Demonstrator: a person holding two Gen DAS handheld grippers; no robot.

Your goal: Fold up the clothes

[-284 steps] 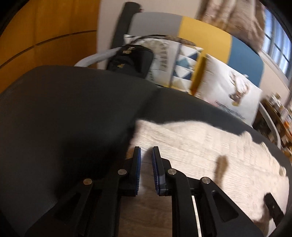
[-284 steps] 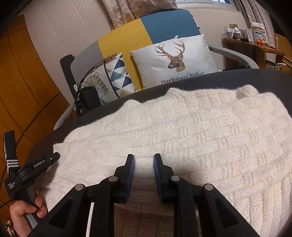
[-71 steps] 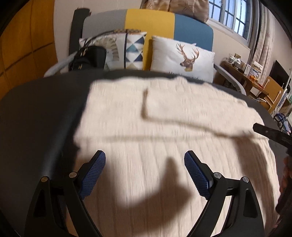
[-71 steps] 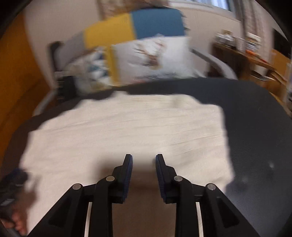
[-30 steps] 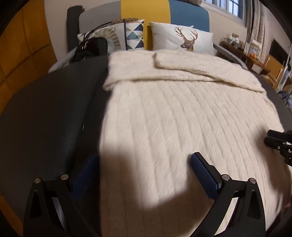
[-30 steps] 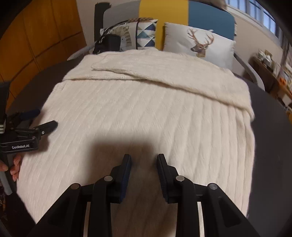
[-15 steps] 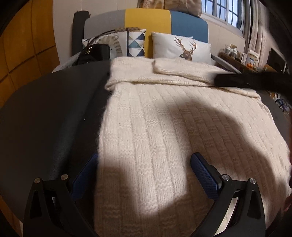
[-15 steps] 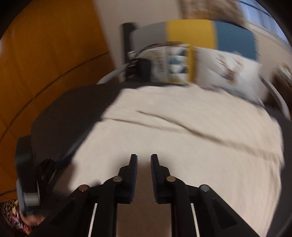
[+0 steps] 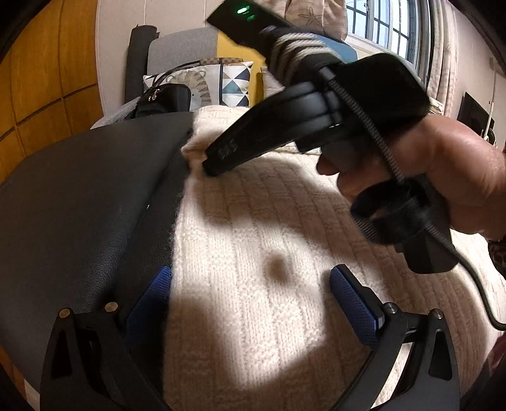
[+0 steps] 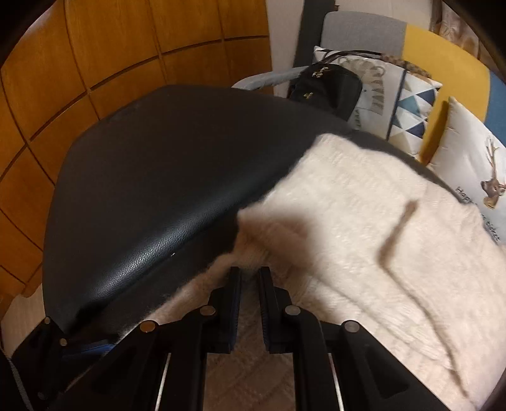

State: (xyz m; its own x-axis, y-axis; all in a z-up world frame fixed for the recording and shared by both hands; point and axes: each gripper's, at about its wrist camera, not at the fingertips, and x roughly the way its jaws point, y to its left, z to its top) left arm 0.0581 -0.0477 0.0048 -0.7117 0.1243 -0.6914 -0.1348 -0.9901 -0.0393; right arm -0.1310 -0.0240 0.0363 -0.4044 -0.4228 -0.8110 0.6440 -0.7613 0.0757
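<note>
The sweater (image 10: 363, 221) edge is pinched by the right gripper (image 10: 249, 278), the left gripper (image 9: 249, 294) is held wide above, and a smooth, level carry-over is called for.

Black handbag (image 10: 329, 85) beside patterned cushions (image 10: 408, 107), deer cushion (image 10: 474, 170) — wood-panelled wall (image 10: 95, 63), window (image 9: 389, 28)

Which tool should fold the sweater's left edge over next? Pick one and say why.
Right. The right tool is nearly shut, tips at the cream sweater's left edge by the dark table, knit bunched between its pads. The left tool sits wide open over the near hem, gripping nothing.
</note>
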